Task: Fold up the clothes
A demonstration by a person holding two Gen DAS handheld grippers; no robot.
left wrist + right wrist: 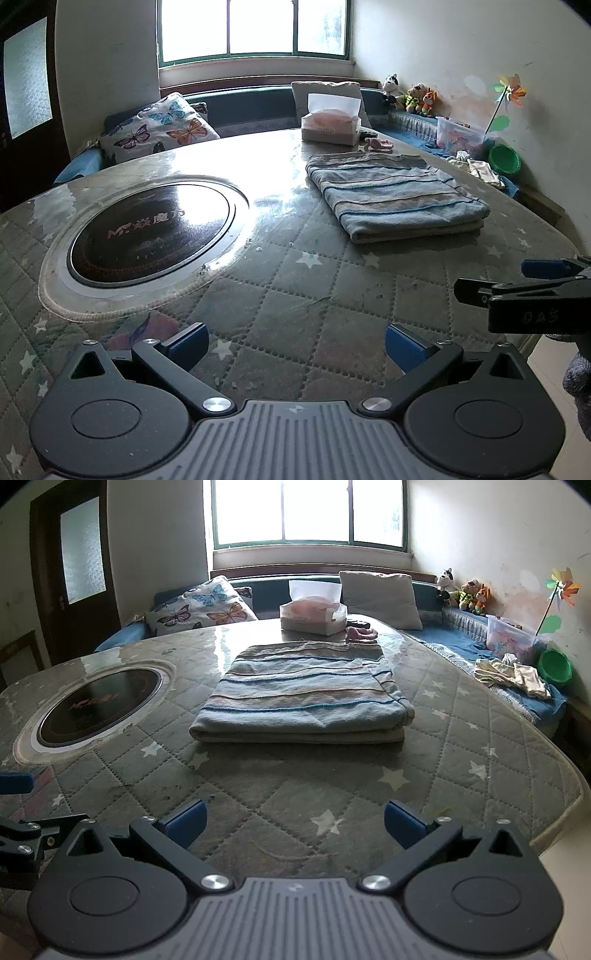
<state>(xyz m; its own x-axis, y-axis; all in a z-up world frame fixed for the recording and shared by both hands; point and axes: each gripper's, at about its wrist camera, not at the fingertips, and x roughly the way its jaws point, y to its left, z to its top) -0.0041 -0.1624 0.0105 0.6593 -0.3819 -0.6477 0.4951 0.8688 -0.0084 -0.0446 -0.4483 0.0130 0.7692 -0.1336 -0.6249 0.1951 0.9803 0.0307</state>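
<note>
Resting flat on the table, a striped blue and grey garment lies already folded into a neat rectangular stack, several layers thick, with its folded edge facing the cameras. Both grippers hang low over the near edge of the table, well apart from the garment. The left gripper has its blue pads spread wide with nothing between them, and the right gripper is likewise spread and empty. In the left wrist view the right gripper shows side-on at the far right. The table wears a quilted cover printed with stars, and a round black induction hob is set into it to the left of the garment. Behind the garment stand a tissue box and a small pink object. On the blue bench to the right, a crumpled pale garment lies in a loose heap beside a green bowl. The fold of the striped piece looks complete, so this appears to be the pause after release. If more clothes are to be folded, the next move likely calls for reaching right to the crumpled piece, pinching it, and spreading it out on free table space.
</note>
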